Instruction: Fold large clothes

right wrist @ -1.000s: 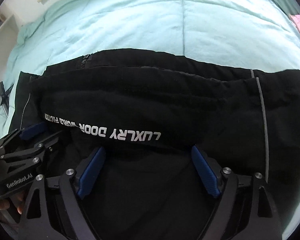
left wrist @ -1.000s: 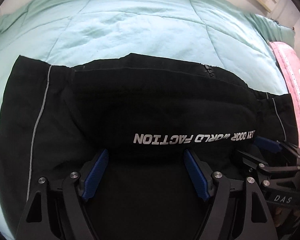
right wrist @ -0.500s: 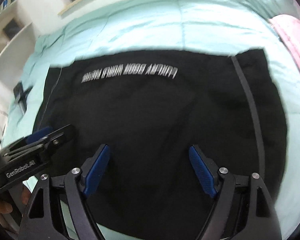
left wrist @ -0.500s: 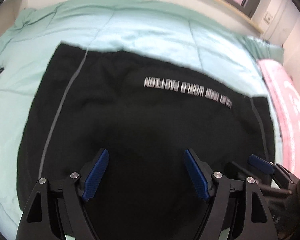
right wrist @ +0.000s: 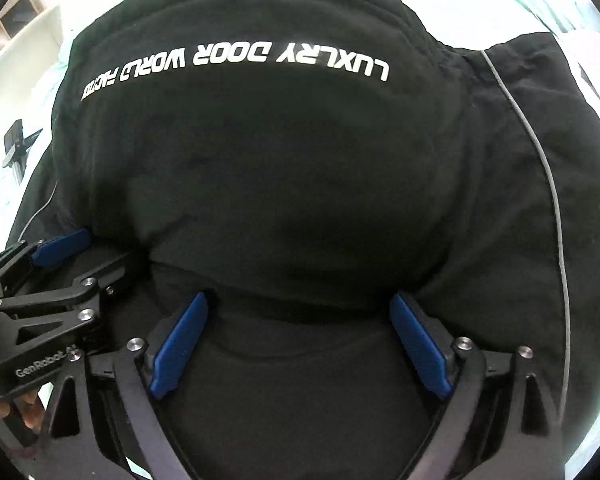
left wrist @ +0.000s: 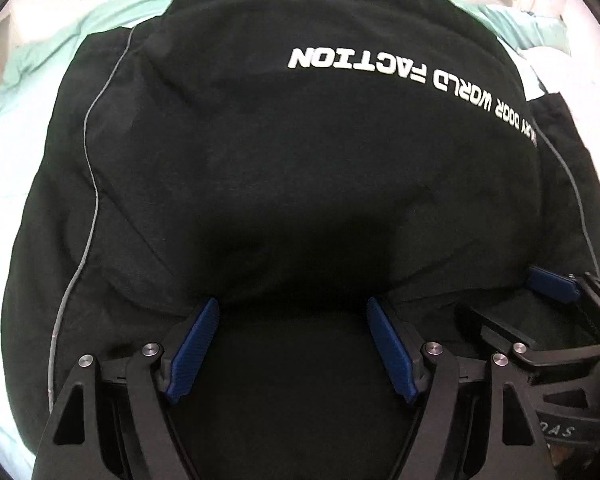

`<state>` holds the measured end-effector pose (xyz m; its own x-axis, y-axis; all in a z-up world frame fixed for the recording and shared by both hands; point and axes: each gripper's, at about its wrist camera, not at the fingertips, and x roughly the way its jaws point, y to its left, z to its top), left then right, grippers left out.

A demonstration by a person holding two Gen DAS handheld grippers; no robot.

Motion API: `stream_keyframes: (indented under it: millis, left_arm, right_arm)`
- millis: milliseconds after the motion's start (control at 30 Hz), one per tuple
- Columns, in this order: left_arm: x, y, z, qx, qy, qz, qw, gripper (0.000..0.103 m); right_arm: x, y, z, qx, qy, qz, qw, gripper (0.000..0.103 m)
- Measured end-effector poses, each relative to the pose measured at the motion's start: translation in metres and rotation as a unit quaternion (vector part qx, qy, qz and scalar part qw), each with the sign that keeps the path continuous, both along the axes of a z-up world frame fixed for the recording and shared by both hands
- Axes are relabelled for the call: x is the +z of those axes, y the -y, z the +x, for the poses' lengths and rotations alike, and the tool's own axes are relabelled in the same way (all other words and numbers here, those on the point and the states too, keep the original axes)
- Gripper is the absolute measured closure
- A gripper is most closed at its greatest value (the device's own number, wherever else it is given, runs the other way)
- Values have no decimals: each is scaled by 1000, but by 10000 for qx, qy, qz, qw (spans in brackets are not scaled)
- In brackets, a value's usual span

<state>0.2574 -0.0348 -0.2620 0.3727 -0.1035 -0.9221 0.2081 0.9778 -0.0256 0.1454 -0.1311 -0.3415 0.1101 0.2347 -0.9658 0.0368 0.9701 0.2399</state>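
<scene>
Filling both frames, a black jacket [left wrist: 284, 168] lies on a mint quilt [left wrist: 28, 64] beneath the spread-fingered left gripper [left wrist: 292, 344] and right gripper [right wrist: 298, 338].

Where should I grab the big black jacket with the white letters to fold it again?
Probably by the near folded edge of the black jacket, where it forms a thick hem right in front of the left gripper and right gripper. Come in low from the near side, one gripper toward each end, jaws open wide. That edge is bunched and raised, so it looks easier to pinch than the flat middle.
</scene>
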Motion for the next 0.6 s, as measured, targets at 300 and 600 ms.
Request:
stream_keyframes:
  millis: [300, 600]
  left_arm:
    - [58, -30, -10, -316, -141, -328, 9989, 24]
    - [59, -208, -42, 1198, -228, -1354, 9833, 24]
  right_arm:
    - [55, 50, 0, 116, -451, 280, 9985, 9]
    - [67, 195, -71, -1022, -376, 905, 9899, 9]
